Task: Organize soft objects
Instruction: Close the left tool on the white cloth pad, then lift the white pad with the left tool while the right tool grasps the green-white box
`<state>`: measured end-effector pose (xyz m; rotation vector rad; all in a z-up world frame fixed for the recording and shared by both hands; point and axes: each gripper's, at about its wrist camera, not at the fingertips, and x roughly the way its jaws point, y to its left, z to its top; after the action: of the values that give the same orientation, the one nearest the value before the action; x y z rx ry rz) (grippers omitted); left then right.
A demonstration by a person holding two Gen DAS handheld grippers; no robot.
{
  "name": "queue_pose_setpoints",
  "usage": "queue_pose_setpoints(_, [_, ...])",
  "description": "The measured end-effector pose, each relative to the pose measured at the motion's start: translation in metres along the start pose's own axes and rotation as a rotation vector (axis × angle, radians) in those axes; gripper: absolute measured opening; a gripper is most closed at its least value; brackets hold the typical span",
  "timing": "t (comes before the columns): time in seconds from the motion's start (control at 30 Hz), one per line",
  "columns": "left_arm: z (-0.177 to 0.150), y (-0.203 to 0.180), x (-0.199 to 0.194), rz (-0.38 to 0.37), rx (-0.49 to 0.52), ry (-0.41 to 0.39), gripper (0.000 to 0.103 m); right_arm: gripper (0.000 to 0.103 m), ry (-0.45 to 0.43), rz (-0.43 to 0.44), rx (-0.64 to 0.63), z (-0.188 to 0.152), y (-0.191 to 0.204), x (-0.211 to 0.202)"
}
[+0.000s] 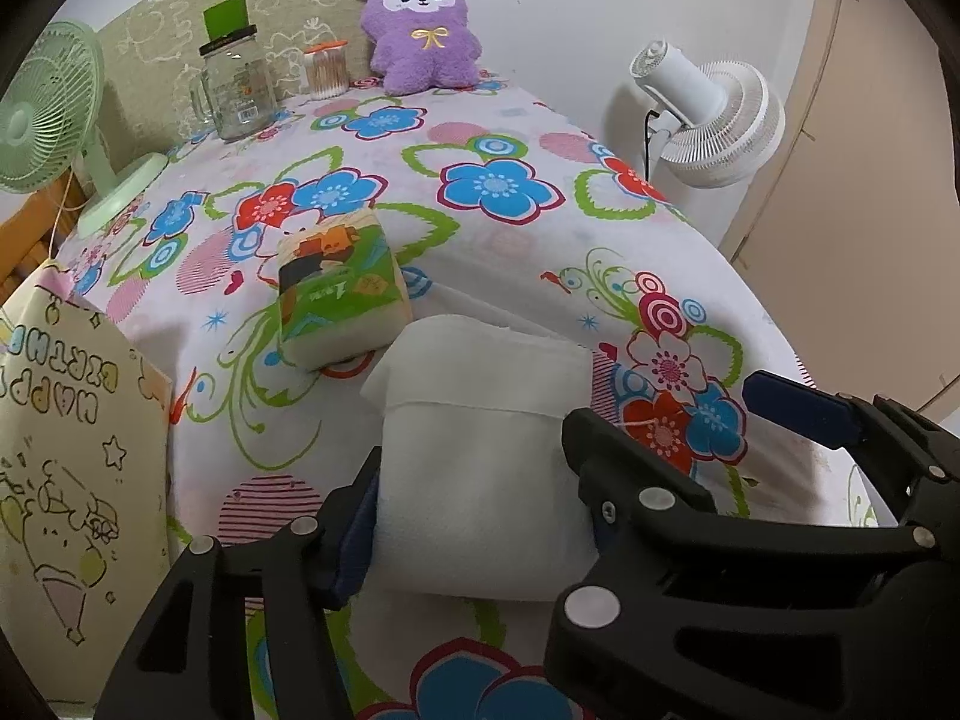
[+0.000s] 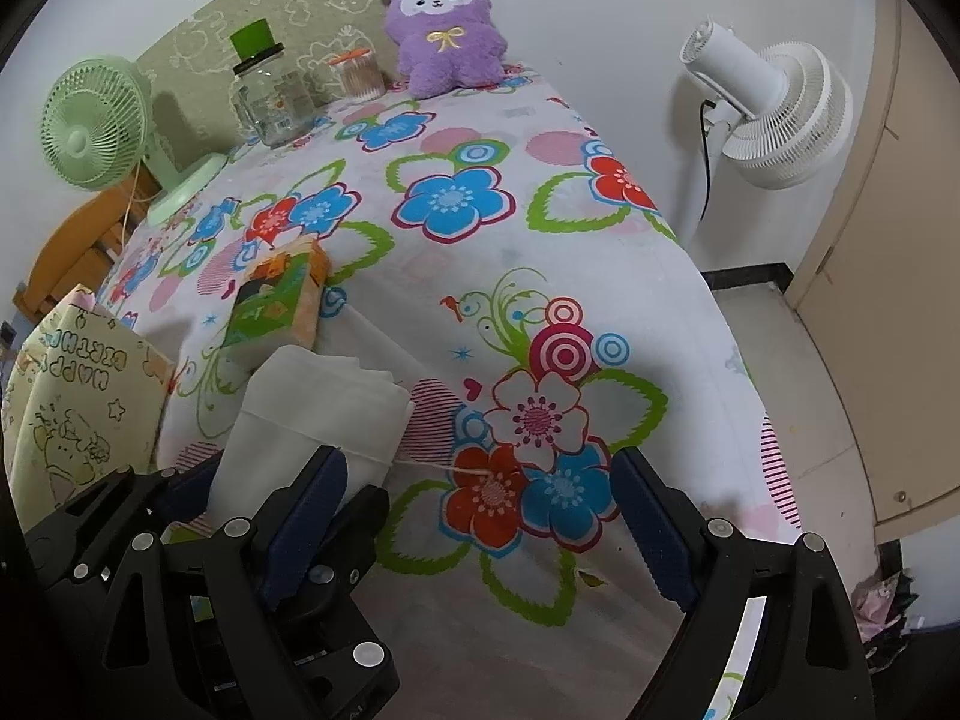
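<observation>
A folded white cloth (image 1: 480,450) lies near the front edge of the flowered tablecloth (image 1: 510,240). My left gripper (image 1: 480,480) is shut on the cloth, its pads pressing both sides. In the right wrist view the same cloth (image 2: 300,408) sits at the lower left. My right gripper (image 2: 480,528) stands open just right of it, over bare tablecloth, with nothing between its fingers. A green and orange tissue pack (image 1: 342,294) lies just behind the cloth. A purple plush toy (image 1: 420,30) sits upright at the far edge against the wall.
At the back left stand a glass jar (image 1: 237,90) with a green lid and a cotton swab tub (image 1: 327,69). A green fan (image 1: 42,114) is at the left edge and a white fan (image 1: 714,114) beyond the right. A printed gift bag (image 1: 72,468) stands at the near left.
</observation>
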<state>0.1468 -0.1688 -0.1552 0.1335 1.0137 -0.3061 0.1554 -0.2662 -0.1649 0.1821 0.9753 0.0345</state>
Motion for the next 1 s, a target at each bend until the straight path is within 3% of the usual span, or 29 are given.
queue_pose_setpoints(0.5, [-0.002,0.017,-0.021,0.021,-0.05,-0.048,0.064,0.092,-0.04,0.019,-0.044,0.003,0.02,-0.016])
queue_pose_setpoints(1.0, [0.006,0.035,-0.03,0.116,-0.108,-0.092,0.064,0.092,-0.074,0.058,-0.084,0.018,0.037,-0.017])
